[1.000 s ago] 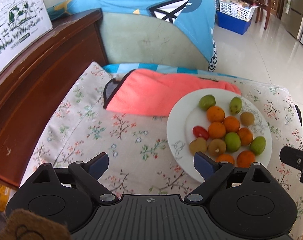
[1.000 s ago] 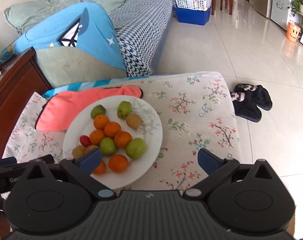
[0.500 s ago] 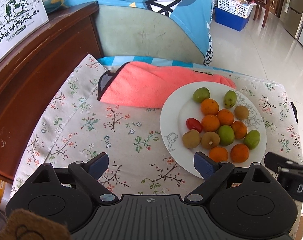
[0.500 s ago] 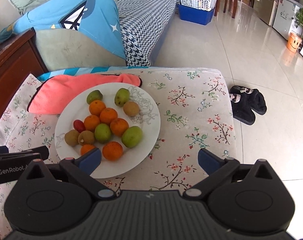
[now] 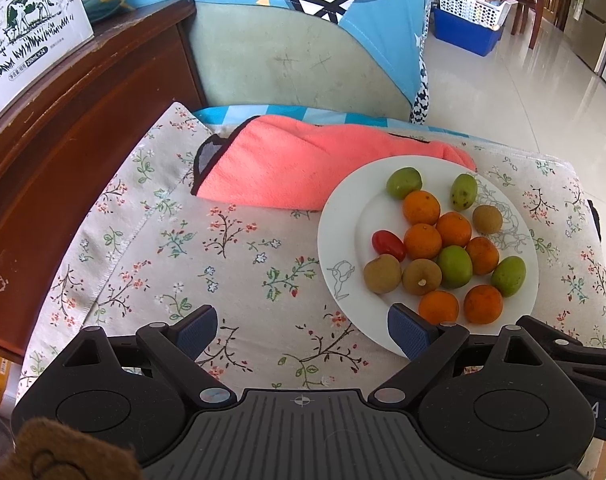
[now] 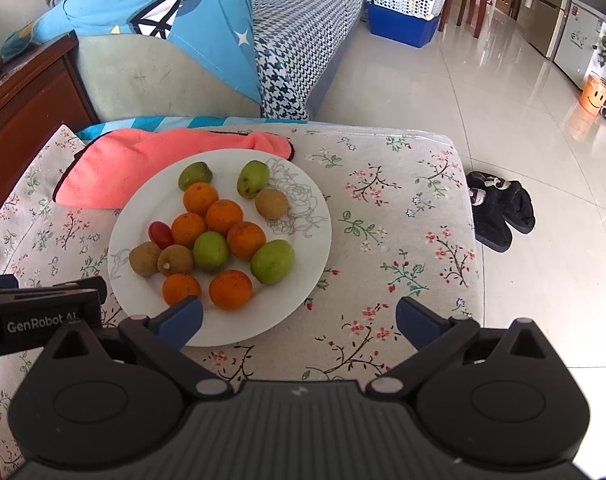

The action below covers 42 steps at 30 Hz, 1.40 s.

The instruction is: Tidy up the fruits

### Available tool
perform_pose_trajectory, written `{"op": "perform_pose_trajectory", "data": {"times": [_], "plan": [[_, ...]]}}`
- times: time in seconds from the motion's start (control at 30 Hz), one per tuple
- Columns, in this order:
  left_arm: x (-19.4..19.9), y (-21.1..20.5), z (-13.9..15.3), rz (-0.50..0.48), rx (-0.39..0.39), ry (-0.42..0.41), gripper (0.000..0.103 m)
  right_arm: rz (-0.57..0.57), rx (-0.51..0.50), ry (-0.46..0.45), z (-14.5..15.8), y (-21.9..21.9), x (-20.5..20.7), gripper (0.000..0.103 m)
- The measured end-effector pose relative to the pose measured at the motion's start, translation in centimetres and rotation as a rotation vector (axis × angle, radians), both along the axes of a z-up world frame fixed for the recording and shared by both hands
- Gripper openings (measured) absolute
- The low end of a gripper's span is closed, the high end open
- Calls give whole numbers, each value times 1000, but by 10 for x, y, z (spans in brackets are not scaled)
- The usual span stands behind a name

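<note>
Both hand-held grippers nearer the plate point(image 5: 335, 240), its fruit larger in view

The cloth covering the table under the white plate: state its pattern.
Beige tablecloth printed with small floral sprigs: dark branches, pink and white blossoms, green leaves. Clearest in the right wrist view.

A pink towel point(image 5: 303, 168) lies on the floral cloth point(image 5: 175, 248). Beside it stands a wooden cabinet point(image 5: 63, 128) bearing a carton point(image 5: 23, 28). Black slippers point(image 6: 499, 208) sit on the floor point(image 6: 483, 100).
</note>
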<state>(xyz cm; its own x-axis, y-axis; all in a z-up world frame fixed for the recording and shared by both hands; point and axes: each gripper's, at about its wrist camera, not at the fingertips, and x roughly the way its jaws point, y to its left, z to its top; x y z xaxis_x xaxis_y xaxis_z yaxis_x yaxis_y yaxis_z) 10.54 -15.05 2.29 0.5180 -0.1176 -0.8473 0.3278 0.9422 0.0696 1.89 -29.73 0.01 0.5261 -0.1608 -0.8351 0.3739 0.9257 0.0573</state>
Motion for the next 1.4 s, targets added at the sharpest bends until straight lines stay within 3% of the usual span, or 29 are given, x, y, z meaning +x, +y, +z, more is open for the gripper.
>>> {"op": "perform_pose_trajectory", "data": {"times": [1.4], "plan": [[-6,-6,3,-21,38,-43,94,-44,-50,-21,-1,-4,1,102]]}}
